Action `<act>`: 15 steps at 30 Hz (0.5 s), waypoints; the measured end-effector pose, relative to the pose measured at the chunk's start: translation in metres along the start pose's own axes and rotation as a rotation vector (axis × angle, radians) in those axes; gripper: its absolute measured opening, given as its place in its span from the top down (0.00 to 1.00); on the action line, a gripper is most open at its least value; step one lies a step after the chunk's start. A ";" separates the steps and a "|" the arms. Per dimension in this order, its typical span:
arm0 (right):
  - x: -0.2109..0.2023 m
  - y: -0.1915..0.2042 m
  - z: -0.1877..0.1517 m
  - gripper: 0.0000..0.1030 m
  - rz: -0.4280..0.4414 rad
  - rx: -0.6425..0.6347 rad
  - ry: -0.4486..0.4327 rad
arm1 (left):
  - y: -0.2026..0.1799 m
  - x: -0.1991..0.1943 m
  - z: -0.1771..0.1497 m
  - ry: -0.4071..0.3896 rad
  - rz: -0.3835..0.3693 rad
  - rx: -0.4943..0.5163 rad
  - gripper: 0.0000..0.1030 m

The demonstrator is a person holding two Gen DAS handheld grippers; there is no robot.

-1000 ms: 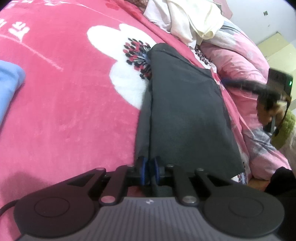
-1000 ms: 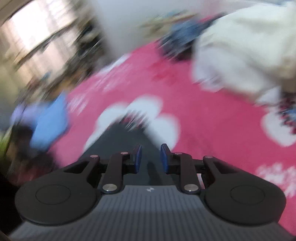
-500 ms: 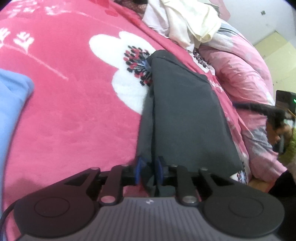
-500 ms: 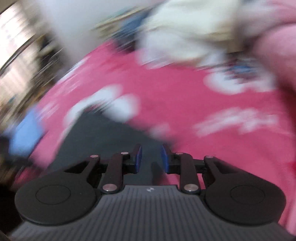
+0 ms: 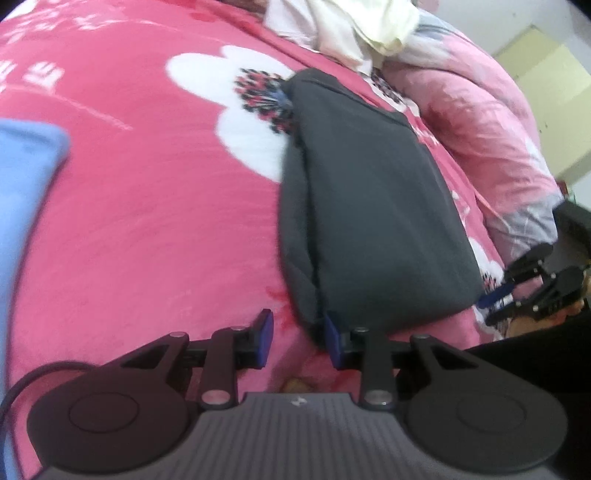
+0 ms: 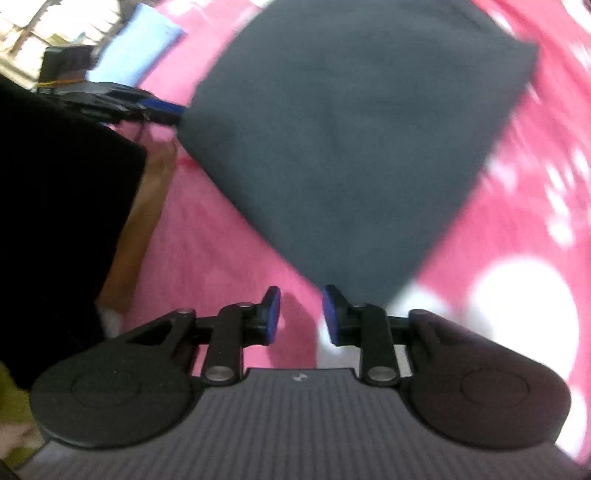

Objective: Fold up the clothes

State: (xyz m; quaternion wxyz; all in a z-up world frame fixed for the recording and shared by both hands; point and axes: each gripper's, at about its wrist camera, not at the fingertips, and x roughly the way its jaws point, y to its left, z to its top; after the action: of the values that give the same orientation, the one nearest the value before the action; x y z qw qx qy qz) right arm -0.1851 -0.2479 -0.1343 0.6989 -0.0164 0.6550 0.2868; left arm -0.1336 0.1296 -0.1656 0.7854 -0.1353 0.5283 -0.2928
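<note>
The left wrist camera sits behind its 2 fingers and looks steeply down, close over the near corner of the dark grey folded garment (image 5: 373, 206) on the pink flowered blanket (image 5: 147, 206). The right wrist camera looks down more steeply at the same garment (image 6: 351, 129), with the blue cloth (image 6: 136, 48) at 11 o'clock.

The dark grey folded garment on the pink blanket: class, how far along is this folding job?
Done: the dark grey folded garment lies flat in a long strip. In hand: nothing; both hand-held grippers, left and right, are opening at its near corners. Left: probably another fold, plus the cream clothes pile.
</note>
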 end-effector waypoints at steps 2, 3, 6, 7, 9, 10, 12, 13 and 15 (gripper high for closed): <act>-0.005 -0.006 -0.012 0.70 -0.050 0.028 0.039 | 0.003 -0.005 0.001 -0.004 -0.012 -0.025 0.68; -0.010 -0.009 -0.017 0.69 -0.063 0.057 0.044 | 0.005 -0.007 0.002 -0.007 -0.021 -0.039 0.66; -0.025 -0.029 -0.018 0.63 -0.065 0.204 -0.015 | 0.007 -0.010 0.009 -0.016 -0.068 -0.080 0.54; -0.029 -0.037 -0.018 0.59 -0.057 0.267 -0.052 | 0.008 -0.008 0.012 -0.021 -0.082 -0.095 0.50; -0.035 -0.051 -0.017 0.52 -0.035 0.391 -0.123 | 0.009 -0.004 0.019 -0.031 -0.109 -0.123 0.47; -0.035 -0.057 -0.015 0.52 -0.023 0.441 -0.143 | 0.009 0.000 0.024 -0.033 -0.112 -0.139 0.45; -0.033 -0.063 -0.013 0.51 -0.004 0.509 -0.174 | 0.009 0.006 0.034 -0.041 -0.114 -0.159 0.45; -0.032 -0.064 -0.012 0.51 0.002 0.523 -0.183 | 0.010 0.009 0.040 -0.049 -0.113 -0.163 0.43; -0.030 -0.063 -0.010 0.48 0.014 0.546 -0.194 | 0.011 0.015 0.051 -0.048 -0.108 -0.189 0.42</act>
State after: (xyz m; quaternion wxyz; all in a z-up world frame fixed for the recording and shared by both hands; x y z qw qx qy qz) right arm -0.1674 -0.3162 -0.1298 0.7349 0.2043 0.6381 0.1052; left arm -0.0797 0.1245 -0.1620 0.7646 -0.2440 0.5265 -0.2804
